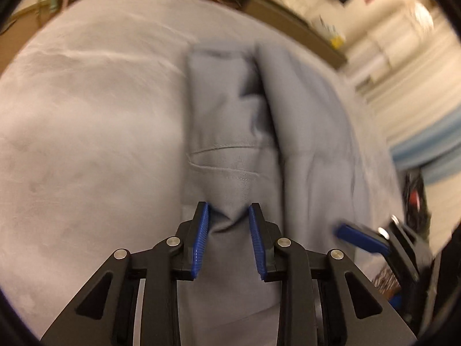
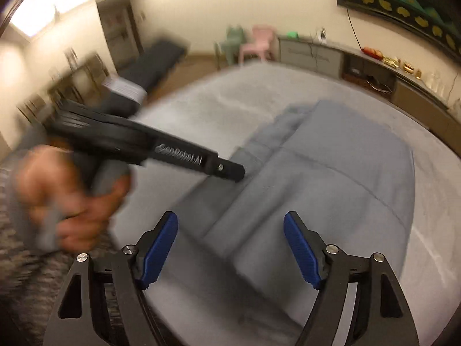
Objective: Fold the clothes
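- Bare grey tabletop (image 1: 86, 144) lies wide open to the left of the folded grey garment (image 1: 230, 144).
- The left gripper (image 2: 184, 158) crosses above the garment's near-left edge, blocking passage there.

The left gripper (image 1: 228, 216), a black linkage frame with ribbed blue pads, is pointed forward over the blue-grey cloth garment (image 1: 230, 132); its jaws are partly closed, and a bunched ridge of that garment sits pinched between the two pads. In the right wrist view a bare, motion-blurred left hand (image 2: 69, 199) is wrapped round its grey handle, the black body angling down to the garment's near-left part. The right gripper (image 2: 230, 225), of the same build, hovers above the garment's near edge, jaws spread wide with nothing between them. From the left wrist view, one of its blue pads (image 1: 360, 238) shows just right of the garment.
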The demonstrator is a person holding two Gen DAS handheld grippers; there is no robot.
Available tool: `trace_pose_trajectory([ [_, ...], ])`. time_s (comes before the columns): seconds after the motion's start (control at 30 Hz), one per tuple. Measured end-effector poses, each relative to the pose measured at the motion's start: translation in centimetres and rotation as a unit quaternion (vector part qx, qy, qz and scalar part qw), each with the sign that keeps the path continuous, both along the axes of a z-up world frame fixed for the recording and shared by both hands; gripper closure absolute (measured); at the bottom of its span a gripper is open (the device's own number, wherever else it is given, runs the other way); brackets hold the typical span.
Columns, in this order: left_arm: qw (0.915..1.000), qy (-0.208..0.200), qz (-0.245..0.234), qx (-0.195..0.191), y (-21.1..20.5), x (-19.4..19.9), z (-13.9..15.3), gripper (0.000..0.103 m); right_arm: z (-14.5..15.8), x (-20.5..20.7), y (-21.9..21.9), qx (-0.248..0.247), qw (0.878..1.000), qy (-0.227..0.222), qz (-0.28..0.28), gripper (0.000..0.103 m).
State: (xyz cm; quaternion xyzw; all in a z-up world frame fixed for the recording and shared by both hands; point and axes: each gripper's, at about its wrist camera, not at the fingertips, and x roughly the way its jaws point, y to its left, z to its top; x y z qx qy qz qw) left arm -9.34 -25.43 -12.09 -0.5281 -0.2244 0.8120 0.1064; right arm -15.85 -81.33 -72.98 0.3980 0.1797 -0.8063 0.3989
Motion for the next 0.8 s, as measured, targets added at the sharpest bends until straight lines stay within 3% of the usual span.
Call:
trace_pose_trajectory([
  [0.03,0.9999,-0.004,-0.009,0.005,0.3,0.0,-0.1,0.075,-0.6,-0.4,-0.2,0.018,1.0,0.005,-0.012,0.076],
  [0.07,0.9998,-0.007,-0.019,0.01,0.6,0.0,-0.3,0.075,-1.1,-0.8,-0.4,0.037,0.999,0.011,-0.024,0.077],
  [0.13,0.999,-0.014,-0.037,0.019,1.2,-0.1,-0.5,0.075,-0.3,-1.1,0.9,0.033,0.999,0.005,-0.034,0.091],
  [0.2,0.9977,-0.022,-0.049,0.042,1.4,-0.4,-0.9,0.075,1.3,-1.2,1.9,0.025,0.998,0.02,-0.049,0.095],
  [0.27,0.9967,-0.029,-0.051,0.057,1.9,-0.8,-1.4,0.075,4.3,-0.7,2.9,-0.001,0.998,0.033,-0.055,0.096],
  [0.37,0.9955,-0.034,-0.053,0.071,2.5,-0.8,-1.9,0.075,6.2,0.1,2.6,-0.034,0.999,0.021,-0.029,0.1],
  [0.43,0.9952,-0.04,-0.056,0.07,2.5,-0.7,-2.3,0.085,6.4,1.1,1.8,-0.041,0.999,0.01,-0.003,0.102],
  [0.5,0.9953,-0.043,-0.052,0.07,2.4,-0.5,-2.6,0.085,6.0,1.3,1.5,-0.038,0.999,0.013,0.004,0.102],
  [0.57,0.995,-0.039,-0.045,0.08,2.1,-0.4,-2.5,0.082,5.5,0.2,2.3,-0.051,0.998,-0.019,-0.01,0.102],
  [0.67,0.9936,-0.001,-0.003,0.113,-0.7,-0.2,-1.1,0.08,4.5,-0.8,2.5,-0.044,0.999,-0.018,-0.025,0.102],
  [0.77,0.9928,0.024,0.038,0.111,-3.5,-2.2,0.1,0.081,4.0,-0.2,2.6,-0.029,0.999,-0.003,-0.037,0.096],
  [0.8,0.9929,0.027,0.049,0.106,-4.3,-3.1,0.3,0.081,3.8,0.2,2.0,-0.027,0.999,0.0,-0.029,0.09],
])
